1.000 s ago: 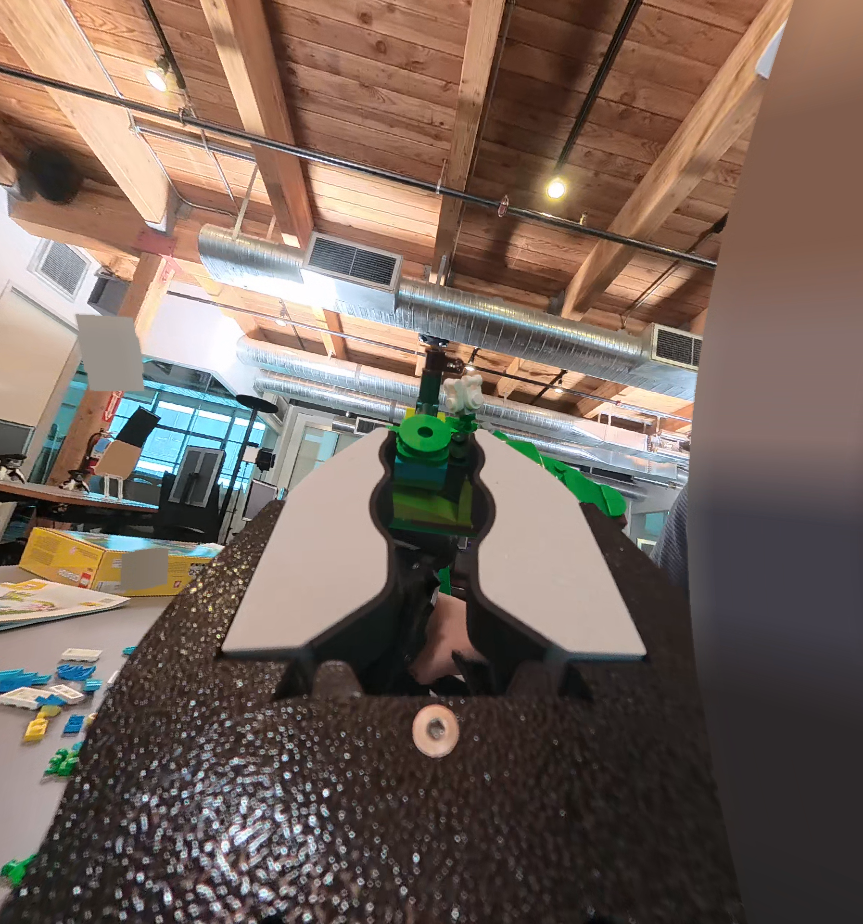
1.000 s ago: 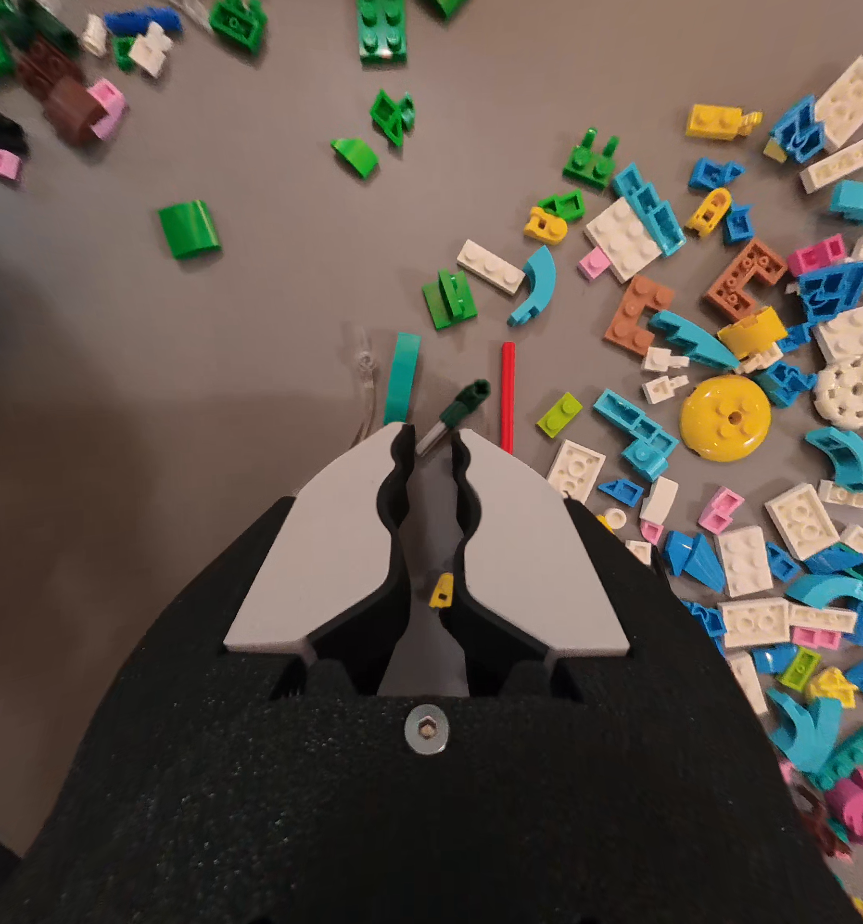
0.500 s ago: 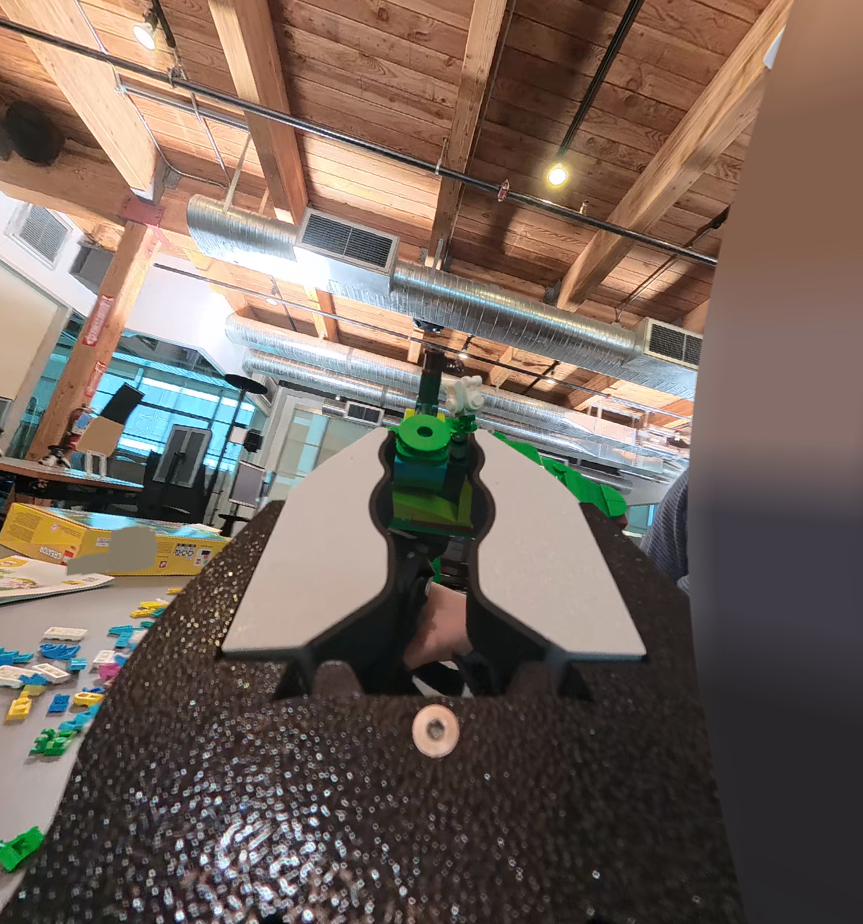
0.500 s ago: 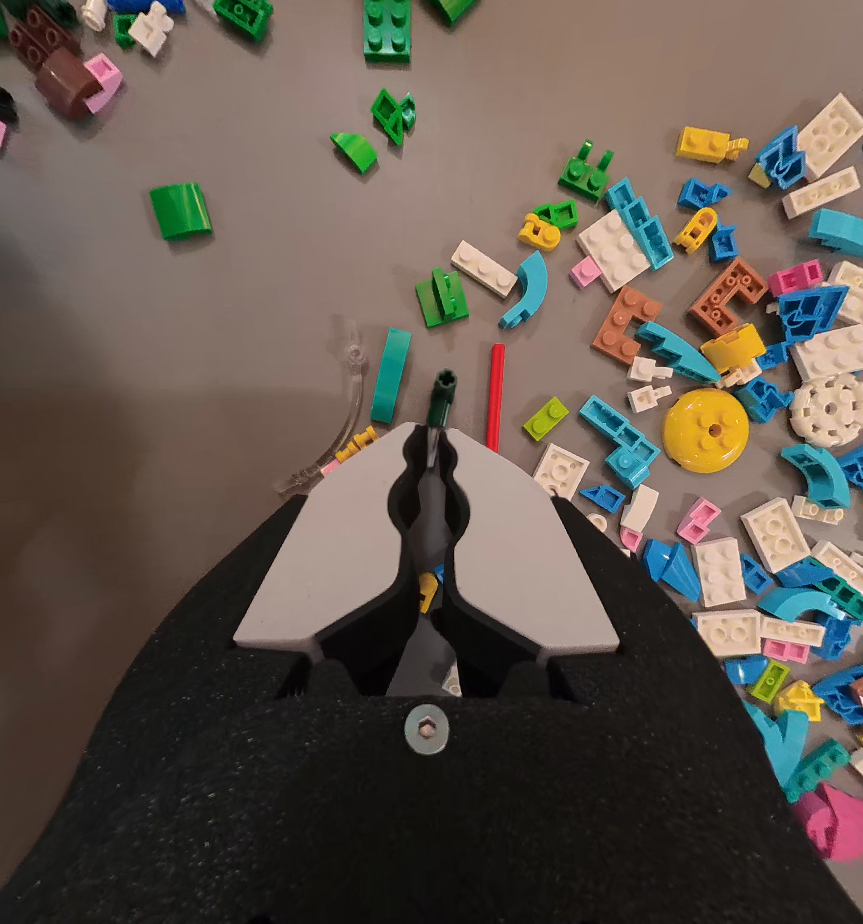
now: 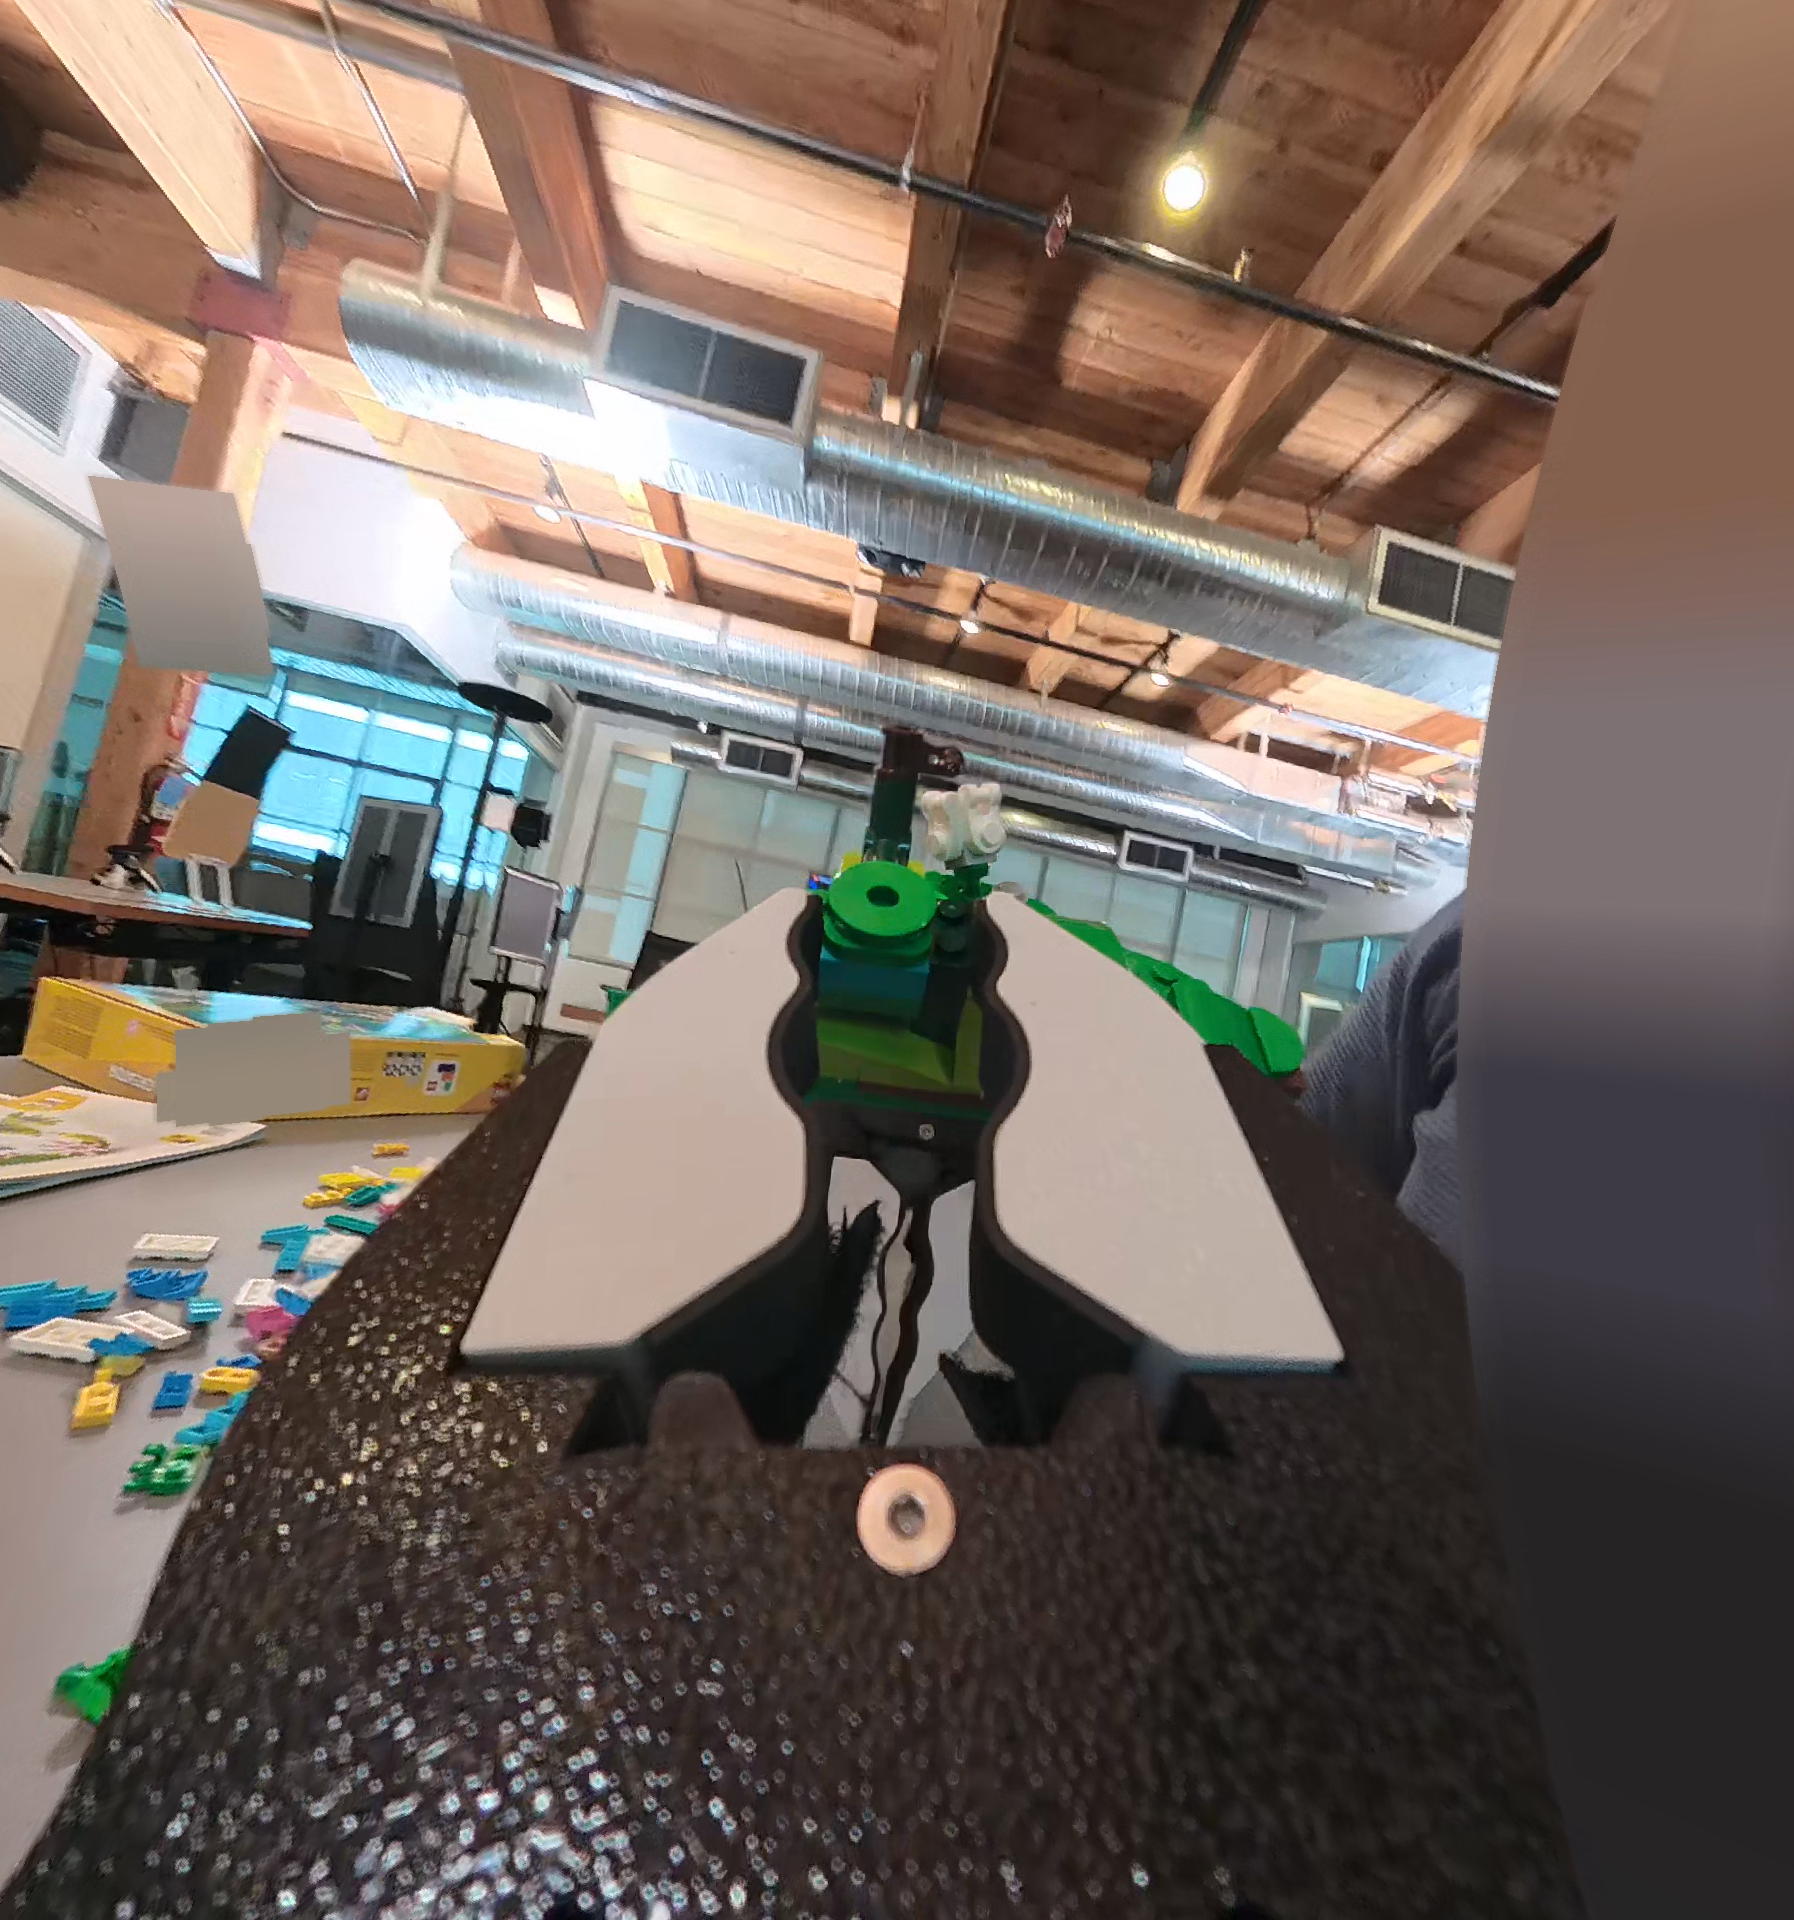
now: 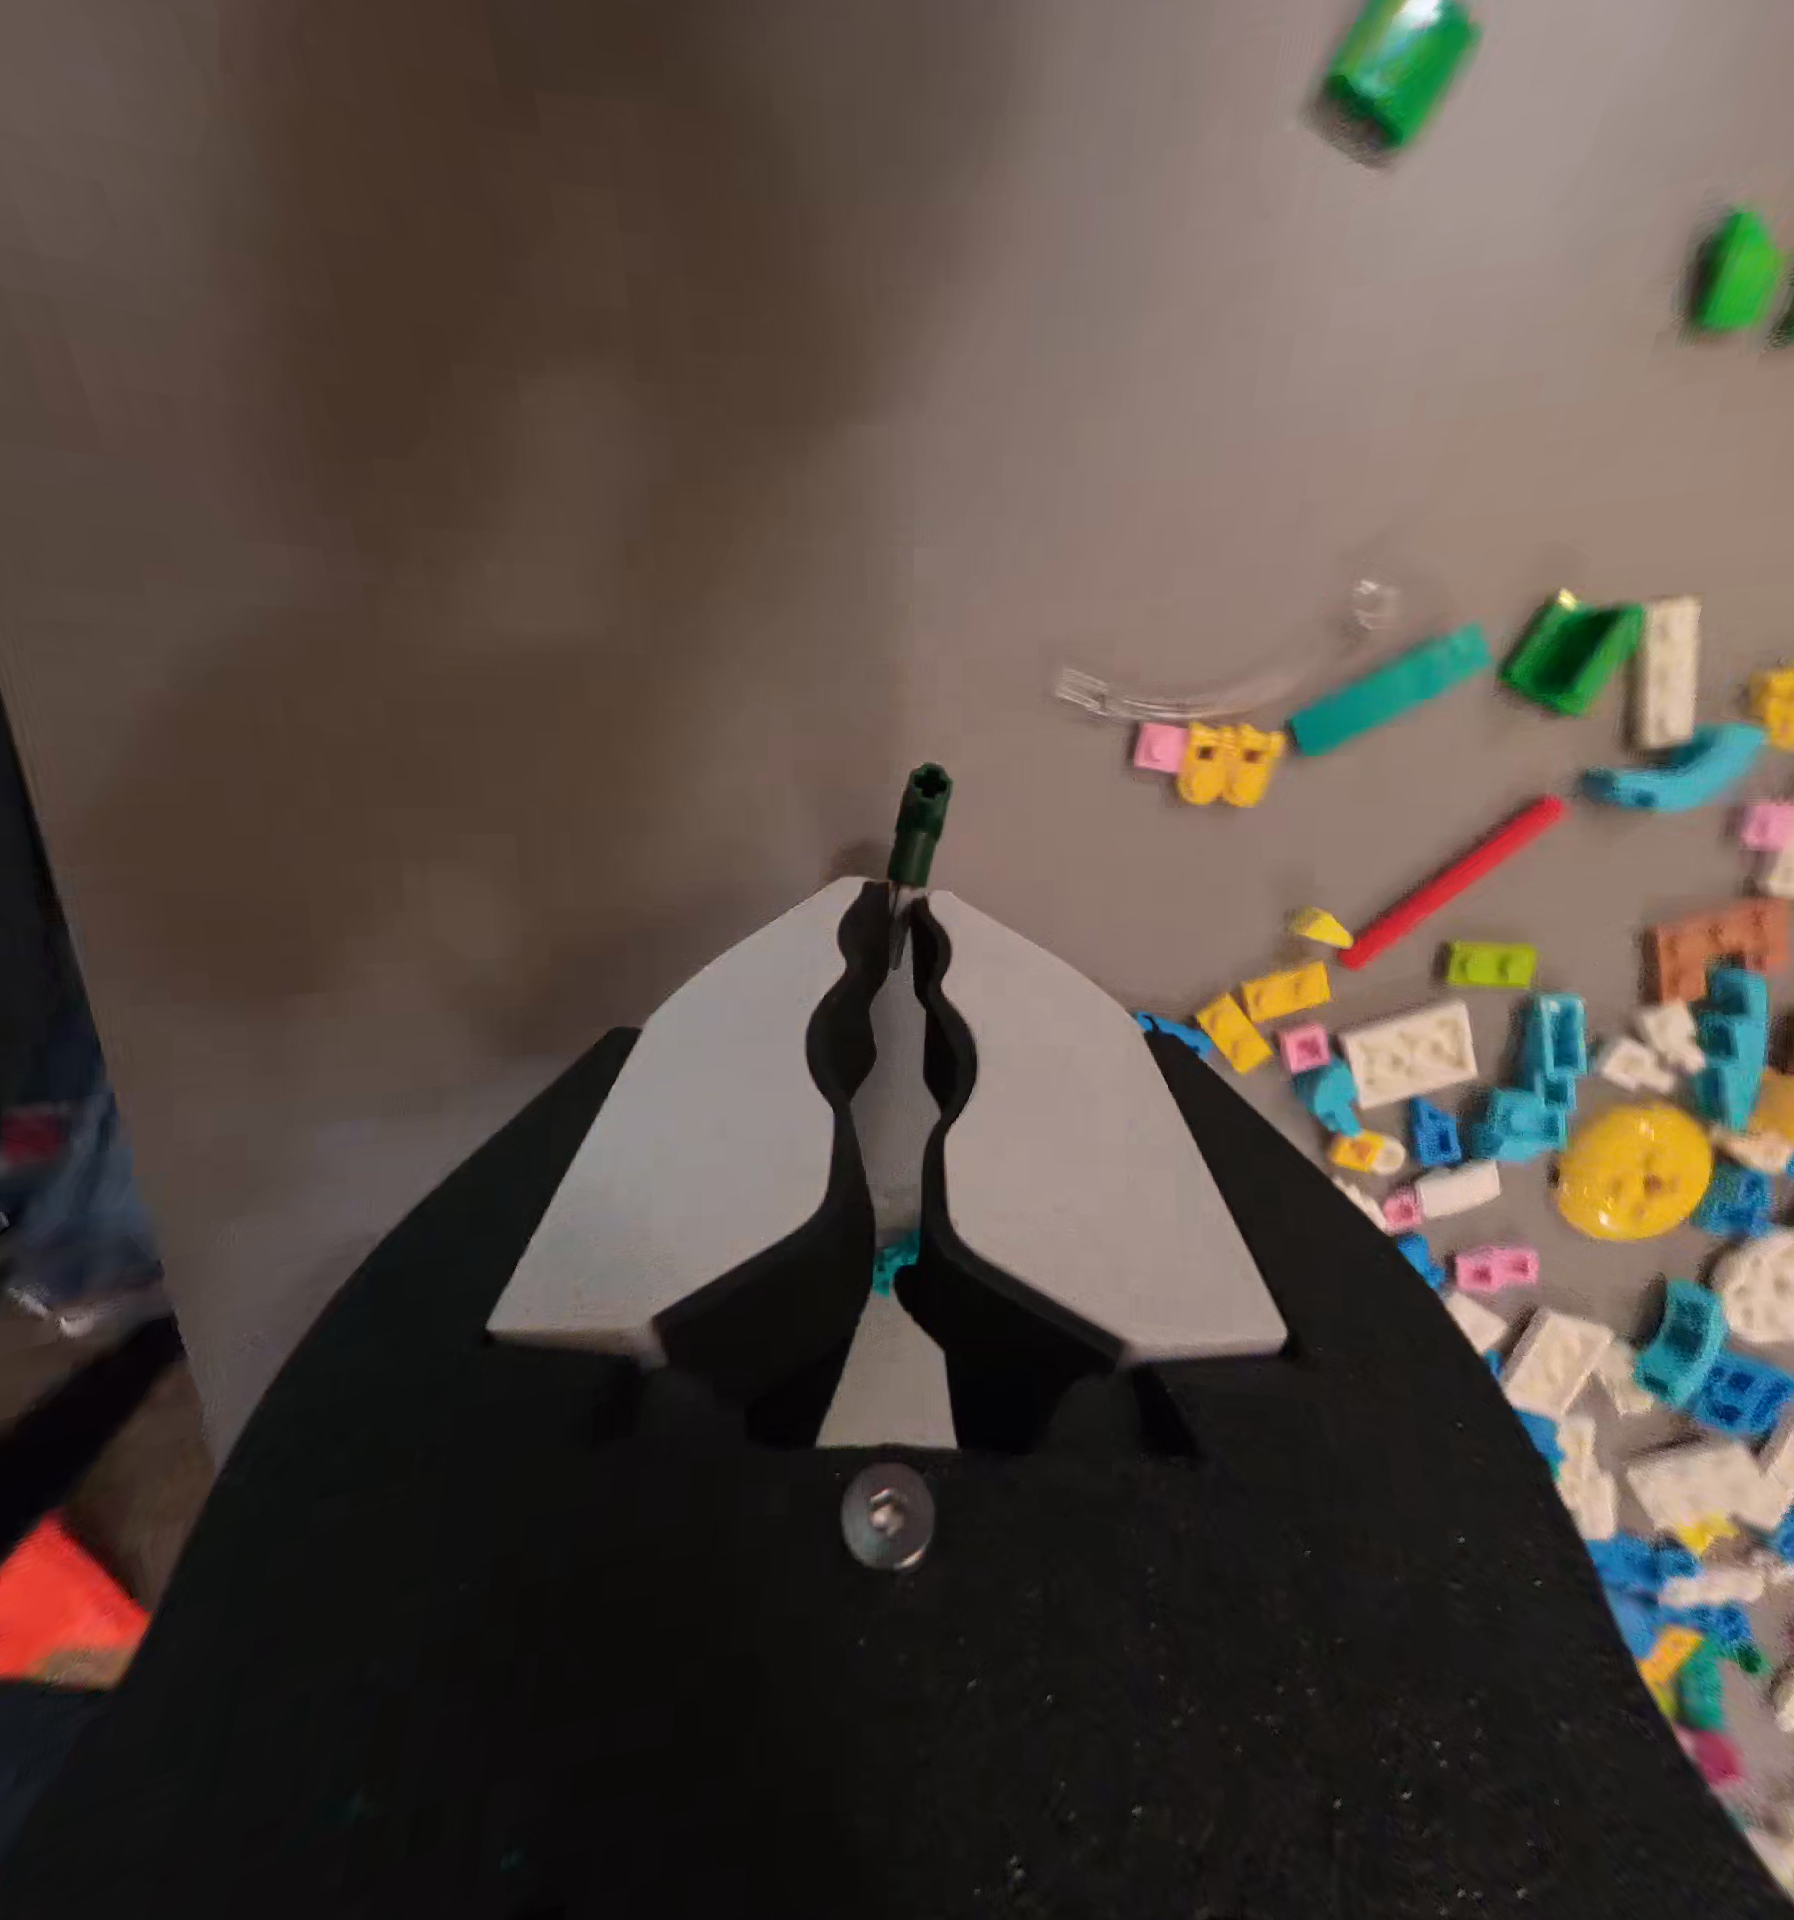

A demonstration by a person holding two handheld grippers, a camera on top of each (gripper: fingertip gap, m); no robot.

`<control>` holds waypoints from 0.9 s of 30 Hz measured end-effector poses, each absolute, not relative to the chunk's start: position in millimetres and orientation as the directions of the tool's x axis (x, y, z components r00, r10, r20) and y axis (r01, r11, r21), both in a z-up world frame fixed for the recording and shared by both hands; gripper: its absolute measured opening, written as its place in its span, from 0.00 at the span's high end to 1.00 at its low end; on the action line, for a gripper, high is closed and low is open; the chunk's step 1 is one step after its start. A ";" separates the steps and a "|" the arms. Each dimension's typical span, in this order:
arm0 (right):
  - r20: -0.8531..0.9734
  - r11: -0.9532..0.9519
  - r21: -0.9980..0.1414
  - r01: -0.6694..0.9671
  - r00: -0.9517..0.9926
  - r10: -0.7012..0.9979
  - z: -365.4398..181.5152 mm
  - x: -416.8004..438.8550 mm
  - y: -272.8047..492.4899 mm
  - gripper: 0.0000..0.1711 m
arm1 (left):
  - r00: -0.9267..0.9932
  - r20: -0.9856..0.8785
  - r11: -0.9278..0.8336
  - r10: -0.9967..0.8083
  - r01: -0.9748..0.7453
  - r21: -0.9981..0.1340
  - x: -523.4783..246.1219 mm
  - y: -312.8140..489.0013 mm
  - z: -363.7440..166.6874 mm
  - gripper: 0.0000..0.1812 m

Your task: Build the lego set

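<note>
Risk first — my right claw point(image 6: 898, 914) pinches the dark green pin point(image 6: 919, 821) only by its thin tail, above the tabletop point(image 6: 560, 416); it could twist loose. My left claw point(image 5: 898, 925) clamps the green build point(image 5: 888, 977) aloft.

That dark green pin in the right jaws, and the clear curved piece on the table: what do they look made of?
Pin: seems hard moulded plastic, dull sheen, crisp cross-shaped socket at its end. Curved piece: probably clear plastic, glossy; the grey table shows through it. Motion blur leaves finer finish unclear.
</note>
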State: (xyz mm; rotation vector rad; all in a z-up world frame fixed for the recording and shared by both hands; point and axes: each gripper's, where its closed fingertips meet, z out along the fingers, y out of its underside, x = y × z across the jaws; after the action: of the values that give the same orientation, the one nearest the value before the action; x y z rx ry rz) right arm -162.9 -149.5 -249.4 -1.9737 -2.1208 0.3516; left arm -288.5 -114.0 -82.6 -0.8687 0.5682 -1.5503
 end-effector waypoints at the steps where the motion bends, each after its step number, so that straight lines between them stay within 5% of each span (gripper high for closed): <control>1: -0.011 0.118 -0.310 0.943 -0.128 0.992 -251.2 -162.0 -154.9 0.98 | -0.027 0.201 -0.177 -0.979 0.594 -0.784 -285.8 -116.5 -84.2 0.85; 8: -0.045 0.180 -0.374 0.910 -0.211 0.976 -263.6 -161.3 -163.4 0.97 | 0.007 0.110 -0.103 -0.994 0.313 -0.944 -252.2 -130.1 -109.7 0.85; 19: -0.063 -0.085 -0.650 0.756 0.058 0.996 -251.5 -153.2 -165.6 0.89 | -0.018 0.054 -0.054 -0.998 0.008 -0.999 -224.0 -146.3 -146.1 0.86; 27: -0.099 -0.013 -0.630 0.777 -0.064 0.993 -259.4 -154.8 -159.9 0.86 | -0.055 0.094 -0.090 -0.994 -0.069 -0.994 -222.6 -150.6 -160.4 0.85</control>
State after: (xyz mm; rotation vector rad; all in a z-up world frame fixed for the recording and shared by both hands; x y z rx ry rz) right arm -154.8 -159.9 -259.4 -1.8371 -1.8909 0.7759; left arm -222.6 -150.6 -160.4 -1.2988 1.2564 -1.2894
